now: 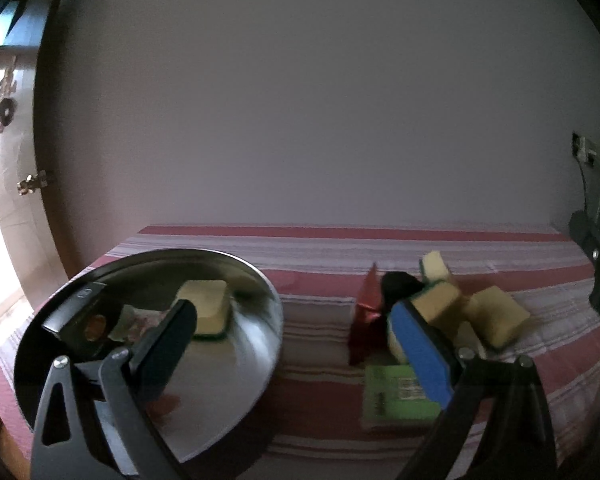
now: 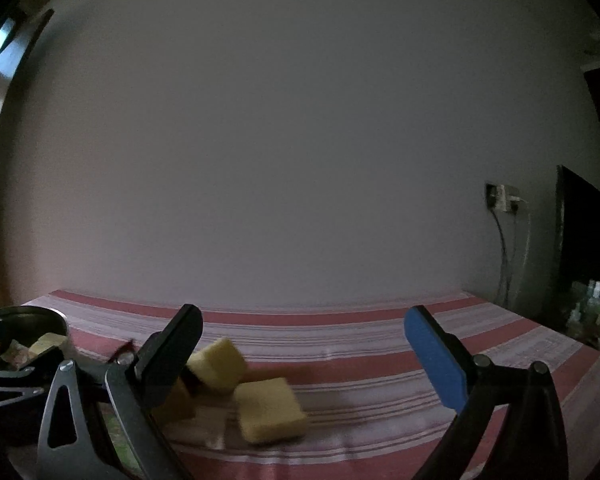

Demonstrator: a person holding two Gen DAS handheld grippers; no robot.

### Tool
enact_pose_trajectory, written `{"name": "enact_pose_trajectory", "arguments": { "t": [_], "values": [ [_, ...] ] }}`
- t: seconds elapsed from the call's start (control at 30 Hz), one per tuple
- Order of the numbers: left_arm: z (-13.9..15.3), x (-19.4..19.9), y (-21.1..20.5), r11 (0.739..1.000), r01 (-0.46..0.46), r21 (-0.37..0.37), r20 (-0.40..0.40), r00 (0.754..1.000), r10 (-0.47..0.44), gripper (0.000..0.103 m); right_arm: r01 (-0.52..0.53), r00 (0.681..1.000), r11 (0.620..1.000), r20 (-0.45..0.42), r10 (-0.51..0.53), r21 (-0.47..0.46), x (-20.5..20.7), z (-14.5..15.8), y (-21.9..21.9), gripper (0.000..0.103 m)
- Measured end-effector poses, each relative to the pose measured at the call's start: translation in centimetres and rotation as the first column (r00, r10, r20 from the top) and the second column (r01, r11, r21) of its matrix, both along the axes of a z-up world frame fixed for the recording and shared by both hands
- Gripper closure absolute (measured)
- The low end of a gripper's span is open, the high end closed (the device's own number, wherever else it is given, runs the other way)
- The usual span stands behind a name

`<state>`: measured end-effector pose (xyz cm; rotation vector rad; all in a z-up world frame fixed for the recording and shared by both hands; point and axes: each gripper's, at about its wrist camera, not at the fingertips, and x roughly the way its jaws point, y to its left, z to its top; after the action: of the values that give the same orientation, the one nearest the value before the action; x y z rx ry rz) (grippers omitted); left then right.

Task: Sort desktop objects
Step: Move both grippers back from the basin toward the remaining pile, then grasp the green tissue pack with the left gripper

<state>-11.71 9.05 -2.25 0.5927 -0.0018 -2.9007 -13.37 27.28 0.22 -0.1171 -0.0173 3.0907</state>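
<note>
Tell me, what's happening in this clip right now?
A person is sorting items off a striped cloth into a metal bowl. Both tongs are open and empty: the left tongs hang between the bowl, which already holds a sponge, and the pile; the right tongs face loose sponges.

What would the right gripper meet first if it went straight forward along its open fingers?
Probably nothing soon: the right gripper points over bare striped cloth toward the wall. The yellow sponges lie lower left of that line; depth is unclear.
</note>
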Motion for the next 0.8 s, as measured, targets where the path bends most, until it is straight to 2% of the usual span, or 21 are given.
{"name": "enact_pose_trajectory", "arguments": {
  "t": [0.07,0.23,0.3,0.4,0.53,0.6,0.7,0.8],
  "values": [
    [-0.1,-0.2,0.7,1.0,0.025,0.0,0.011,1.0,-0.025,0.004,0.018,1.0,1.0,-0.006,-0.018,-0.006,-0.4,-0.1,0.9,0.001],
    [-0.5,-0.6,2.1,0.998,0.068,0.007,0.043,0.997,-0.068,0.004,0.074,0.997,0.996,-0.021,-0.072,0.057,-0.6,0.1,2.4,0.001],
    [-0.7,-0.9,2.2,0.994,0.102,0.043,0.081,0.991,-0.105,0.004,0.087,0.996,0.995,-0.012,-0.086,0.039,-0.7,0.2,3.2,0.001],
    [-1.1,-1.1,2.7,0.983,0.156,0.098,0.133,0.977,-0.168,0.004,0.101,0.995,0.994,0.012,-0.1,-0.041,-1.0,0.1,5.0,0.001],
    [-1.7,-1.8,4.0,0.976,0.196,0.092,0.185,0.96,-0.21,0.011,0.125,0.991,0.986,0.063,-0.119,-0.107,-1.9,-0.3,6.5,0.001],
    [-2.0,-2.3,4.9,0.974,0.212,0.076,0.213,0.951,-0.224,0.014,0.112,0.991,0.987,0.088,-0.102,-0.115,-2.4,-0.4,6.7,0.001],
    [-2.6,-3.2,6.1,0.97,0.233,0.073,0.256,0.936,-0.244,0.024,0.099,0.989,0.989,0.117,-0.086,-0.113,-3.2,-0.8,6.7,0.001],
    [-3.6,-4.5,6.6,0.967,0.235,0.093,0.341,0.905,-0.253,0.027,0.076,0.988,0.991,0.146,-0.059,-0.114,-3.9,-1.0,6.5,0.001]
  ]
}}
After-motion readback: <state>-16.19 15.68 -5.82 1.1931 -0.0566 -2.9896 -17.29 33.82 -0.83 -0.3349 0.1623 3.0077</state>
